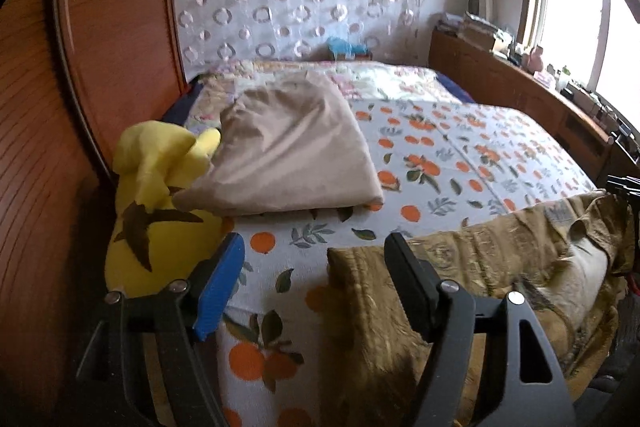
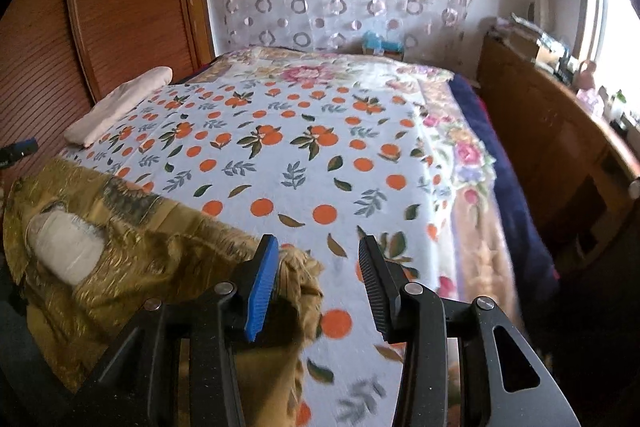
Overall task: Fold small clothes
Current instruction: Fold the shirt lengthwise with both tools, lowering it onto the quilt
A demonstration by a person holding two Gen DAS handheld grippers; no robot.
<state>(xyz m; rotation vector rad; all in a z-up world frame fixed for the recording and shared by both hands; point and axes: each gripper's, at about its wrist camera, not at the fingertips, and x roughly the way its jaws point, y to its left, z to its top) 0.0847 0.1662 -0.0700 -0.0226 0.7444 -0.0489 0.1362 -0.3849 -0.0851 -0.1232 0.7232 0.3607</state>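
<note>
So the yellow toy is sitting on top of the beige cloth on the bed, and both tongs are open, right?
Not quite. The yellow toy sits beside the beige cloth, at the bed's edge, with the cloth's corner lying over it; the left wrist view shows this. The rest is right: the left tongs and right tongs are both open.
</note>
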